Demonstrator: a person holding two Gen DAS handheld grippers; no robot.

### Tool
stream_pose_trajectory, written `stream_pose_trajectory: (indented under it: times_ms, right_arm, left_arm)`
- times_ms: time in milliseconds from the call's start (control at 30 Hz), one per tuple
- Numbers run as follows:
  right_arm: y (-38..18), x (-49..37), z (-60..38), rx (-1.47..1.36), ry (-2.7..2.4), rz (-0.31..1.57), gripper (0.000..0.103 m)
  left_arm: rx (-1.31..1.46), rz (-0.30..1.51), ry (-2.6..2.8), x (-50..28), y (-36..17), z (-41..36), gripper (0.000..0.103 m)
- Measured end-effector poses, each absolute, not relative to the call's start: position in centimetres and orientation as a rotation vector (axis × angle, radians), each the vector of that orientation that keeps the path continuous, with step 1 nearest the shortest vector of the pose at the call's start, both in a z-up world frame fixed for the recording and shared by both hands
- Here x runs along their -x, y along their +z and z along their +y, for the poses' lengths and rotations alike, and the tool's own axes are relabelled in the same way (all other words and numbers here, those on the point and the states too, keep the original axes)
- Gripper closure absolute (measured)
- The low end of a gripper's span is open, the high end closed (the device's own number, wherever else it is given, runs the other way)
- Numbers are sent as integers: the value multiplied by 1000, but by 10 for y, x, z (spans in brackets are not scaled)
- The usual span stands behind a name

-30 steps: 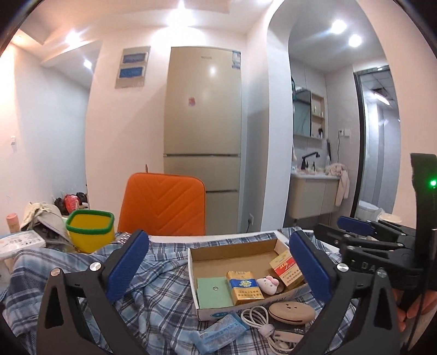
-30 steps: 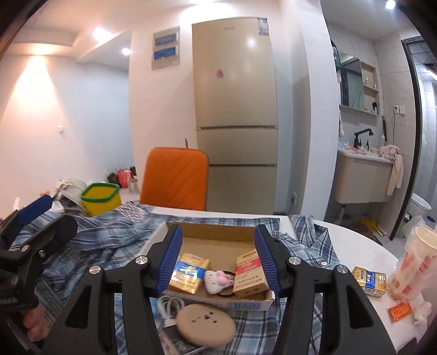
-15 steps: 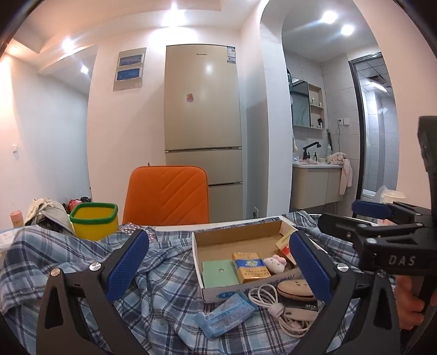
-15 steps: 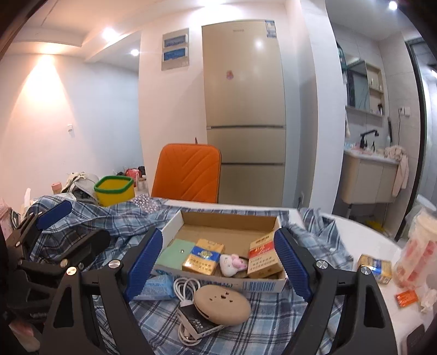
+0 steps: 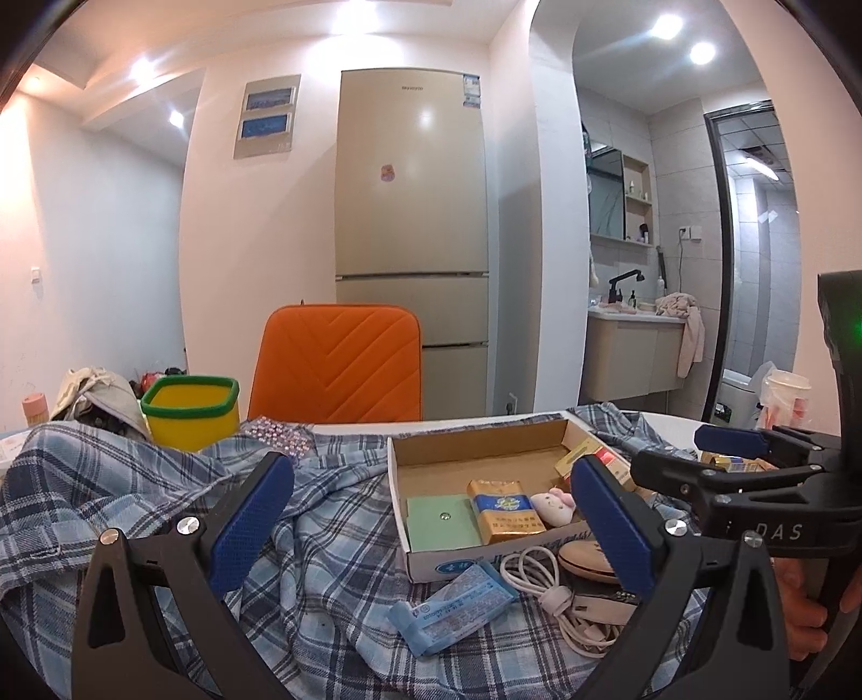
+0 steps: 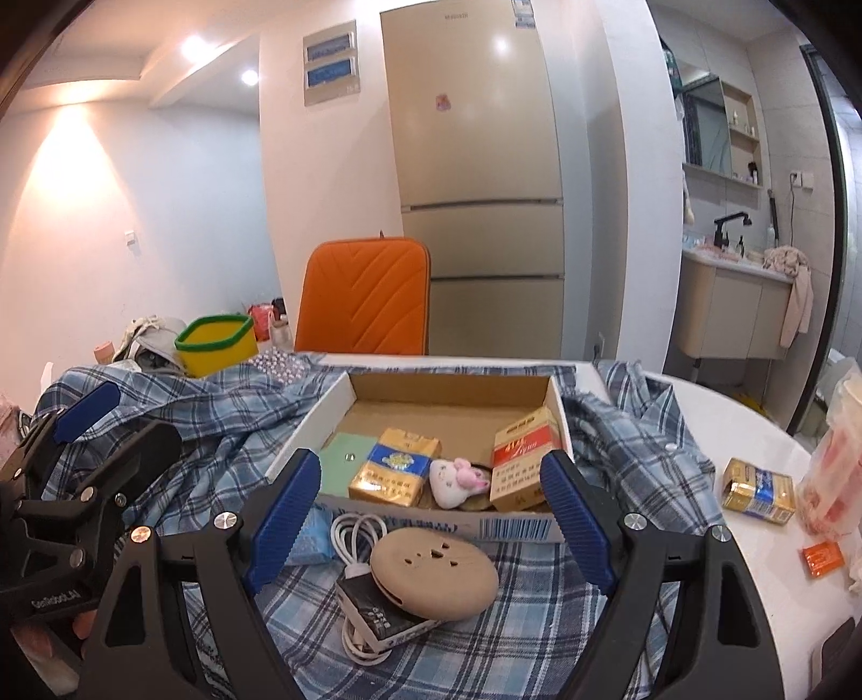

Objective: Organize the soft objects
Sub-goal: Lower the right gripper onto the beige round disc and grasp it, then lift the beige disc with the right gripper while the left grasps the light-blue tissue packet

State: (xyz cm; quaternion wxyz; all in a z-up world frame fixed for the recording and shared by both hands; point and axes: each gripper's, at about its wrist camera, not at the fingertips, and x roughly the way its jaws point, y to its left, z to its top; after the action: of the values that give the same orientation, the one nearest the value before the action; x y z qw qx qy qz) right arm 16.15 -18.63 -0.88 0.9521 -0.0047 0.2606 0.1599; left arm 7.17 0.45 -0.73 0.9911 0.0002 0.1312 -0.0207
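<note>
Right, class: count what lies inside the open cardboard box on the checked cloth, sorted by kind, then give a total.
Cigarette packs: 2, the yellow-blue pack and the red-gold pack
Green flat pad: 1
Plush toy: 1
Total: 4
Something small beside the toy is too hidden to count.

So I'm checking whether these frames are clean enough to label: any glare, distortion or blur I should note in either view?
Left wrist view: fisheye bends the walls, dark corner vignette, ceiling spotlights flare, soft sheen on the fridge; the cardboard box stays sharp. Right wrist view: same curvature, a warm glow on the left wall, a glare spot on the fridge, no motion blur; the plaid shirt reads crisply.
</note>
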Motion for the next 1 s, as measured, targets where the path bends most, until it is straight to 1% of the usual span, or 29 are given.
stream_pose_trajectory:
  times_ms: [133,267,433,667,900,1000]
  right_arm:
    - [-24,-178,-187,-24,328,658,17]
    - [-47,-202,-194,-123,325,828,17]
    - [-74,-220,-202,-238,353,979,17]
    - [-81,-222,-187,-178,339,1014,17]
    - [-92,-228,-185,-178,341,1070,17]
    - [-93,-229,-185,-181,339,1071,20]
  left_arm:
    - [18,295,-36,-77,-11,9,1]
    - [22,321,-31,-82,-14,10,1]
    - [19,379,2,-92,-19,11,1]
    - [56,498,12,-111,-31,19,1]
    - [55,507,6,-112,-33,20,1]
    - [56,507,5,-112,-33,20,1]
